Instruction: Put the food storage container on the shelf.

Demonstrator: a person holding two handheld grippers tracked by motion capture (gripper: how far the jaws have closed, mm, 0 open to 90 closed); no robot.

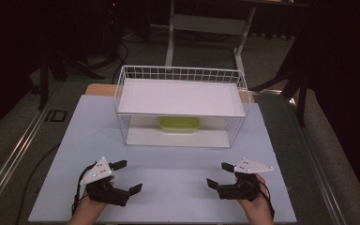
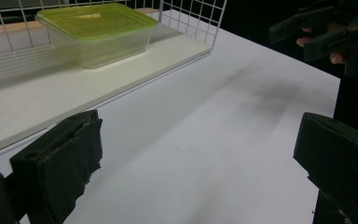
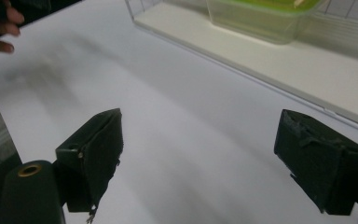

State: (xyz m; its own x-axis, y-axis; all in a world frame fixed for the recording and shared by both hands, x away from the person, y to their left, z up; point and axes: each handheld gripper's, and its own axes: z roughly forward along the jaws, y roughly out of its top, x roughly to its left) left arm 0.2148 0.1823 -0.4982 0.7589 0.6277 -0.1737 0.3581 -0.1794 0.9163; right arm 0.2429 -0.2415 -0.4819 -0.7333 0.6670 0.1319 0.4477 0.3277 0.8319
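Observation:
A white wire basket rack (image 1: 183, 75) stands at the middle back of the table, with a flat white shelf on top and an open front. On its lower board sits a clear plastic box with a yellow-green lid (image 1: 179, 124) (image 2: 98, 28) (image 3: 261, 14). My left gripper (image 1: 127, 177) (image 2: 200, 154) rests at the front left, held in a hand, jaws wide apart with nothing between them. At the front right, my right gripper (image 1: 219, 175) (image 3: 200, 154) is also open and empty. Both point inward and toward the rack.
The table top is a pale white sheet (image 1: 178, 187). Table legs (image 1: 171, 33) and dark floor lie behind the rack. A cable (image 1: 37, 164) trails off the left edge. The other hand (image 2: 335, 37) shows far off in the left gripper view.

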